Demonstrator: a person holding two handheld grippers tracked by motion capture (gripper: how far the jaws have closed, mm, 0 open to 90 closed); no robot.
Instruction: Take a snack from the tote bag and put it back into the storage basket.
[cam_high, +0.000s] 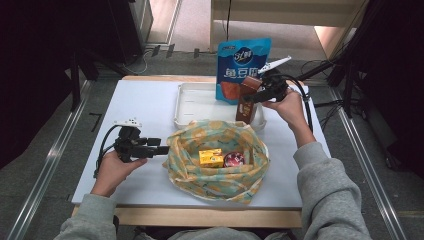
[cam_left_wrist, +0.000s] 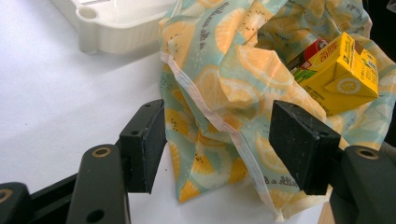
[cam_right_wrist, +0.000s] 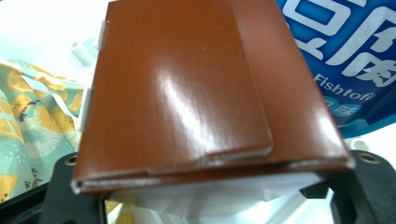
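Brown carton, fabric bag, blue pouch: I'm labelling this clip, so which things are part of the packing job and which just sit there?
In the job:
brown carton between the right gripper jaws
lemon-print bag at the left gripper
yellow box, red can inside the bag

Lying about:
blue pouch
white tray

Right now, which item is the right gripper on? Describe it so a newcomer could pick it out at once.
Start at the white tray at the table's far side. At its right end, before the tall blue snack pouch, stands a brown carton between the right gripper jaws. It is the one glossy, plain brown box; the carton in the lemon-print bag is yellow.
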